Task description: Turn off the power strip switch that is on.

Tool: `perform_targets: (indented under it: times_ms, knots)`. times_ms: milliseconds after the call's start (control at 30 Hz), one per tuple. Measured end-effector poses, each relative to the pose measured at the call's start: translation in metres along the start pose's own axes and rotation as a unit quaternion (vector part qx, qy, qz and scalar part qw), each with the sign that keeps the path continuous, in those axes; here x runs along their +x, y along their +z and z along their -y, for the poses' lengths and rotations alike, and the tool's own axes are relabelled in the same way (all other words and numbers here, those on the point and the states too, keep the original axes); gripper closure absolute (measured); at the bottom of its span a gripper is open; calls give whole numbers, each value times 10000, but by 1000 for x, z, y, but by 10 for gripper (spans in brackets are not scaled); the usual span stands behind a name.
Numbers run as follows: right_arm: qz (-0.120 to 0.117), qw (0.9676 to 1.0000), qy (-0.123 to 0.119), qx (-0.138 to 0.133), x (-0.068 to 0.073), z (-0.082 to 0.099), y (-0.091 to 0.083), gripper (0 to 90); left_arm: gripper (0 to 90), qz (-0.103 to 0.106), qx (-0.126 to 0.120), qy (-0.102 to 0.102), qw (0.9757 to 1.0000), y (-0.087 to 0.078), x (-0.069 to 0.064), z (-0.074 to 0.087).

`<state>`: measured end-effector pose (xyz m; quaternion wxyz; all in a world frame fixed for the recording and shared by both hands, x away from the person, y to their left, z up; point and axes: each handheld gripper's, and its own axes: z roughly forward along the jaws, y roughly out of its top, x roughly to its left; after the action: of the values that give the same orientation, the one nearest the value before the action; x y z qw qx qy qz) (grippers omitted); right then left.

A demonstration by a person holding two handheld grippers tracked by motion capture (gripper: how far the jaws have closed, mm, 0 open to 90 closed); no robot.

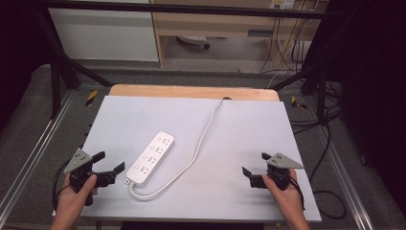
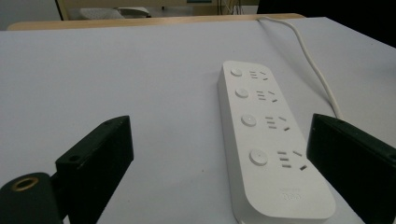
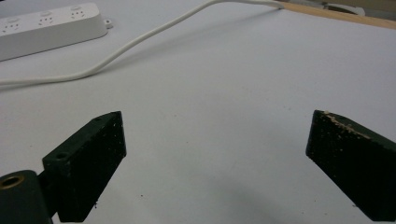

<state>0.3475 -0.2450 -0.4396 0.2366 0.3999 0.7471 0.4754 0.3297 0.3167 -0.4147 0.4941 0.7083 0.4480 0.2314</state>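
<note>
A white power strip (image 1: 151,158) lies flat on the pale grey top of the bench (image 1: 239,143), left of the middle and nearer the person's edge, set on a slant so that its far end points up and to the right in the high view. It has four socket groups in a row, each with a round button beside it. Its white cord (image 1: 201,139) leaves the near end, loops along the bench surface below the strip, then runs in a long curve across the bench to the far edge, where it drops out of sight by the wooden strip (image 1: 191,91) that borders the grey top.

The left gripper (image 1: 109,166) is held in the person's left hand (image 1: 76,194) at the near left corner of the bench, just beside the near end of the power strip but not touching it. Its jaws stand wide apart and hold nothing; in the left gripper view the strip lies between them, closer to the right-hand jaw.

The right gripper (image 1: 256,164) is held in the person's right hand (image 1: 282,191) near the right side of the bench, well apart from the strip and the cord. Its jaws are also spread wide and empty, over bare bench surface. One jaw tip shows pale scuffing along its top edge in the right gripper view
</note>
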Motion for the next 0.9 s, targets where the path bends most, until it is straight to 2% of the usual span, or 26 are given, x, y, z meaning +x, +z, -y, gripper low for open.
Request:
perform_targets:
  times_ms: [300, 433, 667, 733, 800, 867, 900]
  knots:
    - [56, 10000, -16, 64, 2, 0, 1, 31, 74, 13, -7, -1, 10000, 0, -2, -1]
    - [121, 9997, -17, 206, 3, 0, 1, 28, 76, -47, 66, 31, 10000, 2, -6, -1]
    - [156, 9995, 20, 271, 4, 0, 1, 25, 65, 43, -40, 36, 10000, 1, -11, -6]
    - [148, 9994, 7, 324, 4, 0, 2, 27, 64, 81, -70, 65, 9999, -1, -13, -9]
    - [117, 9993, -2, 357, 5, 0, 2, 30, 65, 123, -79, 191, 9997, -5, -16, -18]
    - [110, 9992, -7, 372, 6, 0, 2, 31, 66, 142, -96, 197, 9997, -6, -17, -22]
    - [98, 9993, -2, 357, 7, 1, 2, 31, 66, 145, -104, 298, 9994, -7, -19, -33]
